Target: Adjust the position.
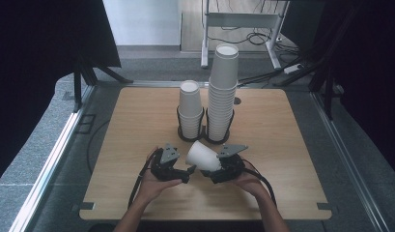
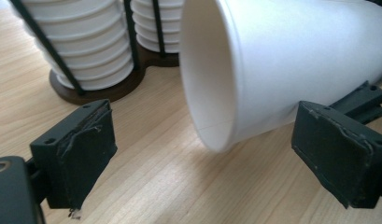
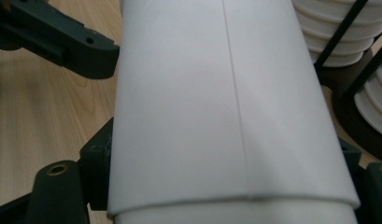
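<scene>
Paper cup: white, smooth, tapered, seamed; lying tilted just above wood-grain desk, clamped in right tongs. Left tongs: apart, black scuffed pads flanking cup rim. Ribbed cup stacks behind, in black wire holder.

A light wooden table with rounded corners carries the scene. Toward its far middle stands a dark double holder of thin black rods on a brown base — the left bay holds a short stack of white paper cups, the right a taller stack. The two stacks stand just beside each other.
</scene>
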`<move>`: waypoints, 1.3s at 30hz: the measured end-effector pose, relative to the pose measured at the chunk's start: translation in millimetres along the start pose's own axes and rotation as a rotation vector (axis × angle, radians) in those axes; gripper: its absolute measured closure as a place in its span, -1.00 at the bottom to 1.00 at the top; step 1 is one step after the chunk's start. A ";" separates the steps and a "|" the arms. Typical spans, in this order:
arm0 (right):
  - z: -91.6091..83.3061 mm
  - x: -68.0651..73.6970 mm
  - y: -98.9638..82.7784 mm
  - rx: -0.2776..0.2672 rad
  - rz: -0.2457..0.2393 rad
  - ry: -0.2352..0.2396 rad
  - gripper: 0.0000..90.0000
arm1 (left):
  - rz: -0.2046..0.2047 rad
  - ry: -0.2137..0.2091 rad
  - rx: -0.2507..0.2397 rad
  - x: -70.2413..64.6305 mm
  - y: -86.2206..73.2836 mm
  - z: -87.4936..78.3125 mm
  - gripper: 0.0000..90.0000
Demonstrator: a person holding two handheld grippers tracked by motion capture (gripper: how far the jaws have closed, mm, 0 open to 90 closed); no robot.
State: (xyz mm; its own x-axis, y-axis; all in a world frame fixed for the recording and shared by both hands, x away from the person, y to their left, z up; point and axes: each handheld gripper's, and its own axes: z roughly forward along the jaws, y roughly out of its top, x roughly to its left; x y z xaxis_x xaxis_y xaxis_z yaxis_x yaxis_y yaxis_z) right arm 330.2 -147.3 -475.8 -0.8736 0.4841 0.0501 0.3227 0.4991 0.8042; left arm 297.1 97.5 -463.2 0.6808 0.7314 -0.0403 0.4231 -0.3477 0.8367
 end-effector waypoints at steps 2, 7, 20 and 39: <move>-0.1 -0.8 -1.1 -0.017 0.017 0.000 -0.50 | -0.011 -0.019 -0.006 -0.6 -0.4 -0.9 -0.85; 2.8 -0.7 -5.5 -0.037 0.040 -0.027 -0.50 | -0.007 -0.035 -0.006 -3.6 -1.8 -0.2 -0.85; 0.3 -2.8 -11.0 -0.125 0.074 -0.043 -0.50 | -0.040 -0.058 -0.002 -0.9 -5.8 0.8 -0.85; -4.6 -0.9 -14.8 -0.278 0.101 -0.051 -0.50 | -0.162 -0.176 -0.071 12.1 -6.9 -8.3 -0.84</move>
State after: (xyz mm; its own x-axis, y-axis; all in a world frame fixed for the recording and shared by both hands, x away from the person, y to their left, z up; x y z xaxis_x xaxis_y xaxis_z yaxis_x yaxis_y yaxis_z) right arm 324.5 -158.5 -485.1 -0.8205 0.5603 0.1135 0.2882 0.2340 0.9285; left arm 297.5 113.6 -464.9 0.7036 0.6589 -0.2662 0.4964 -0.1877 0.8475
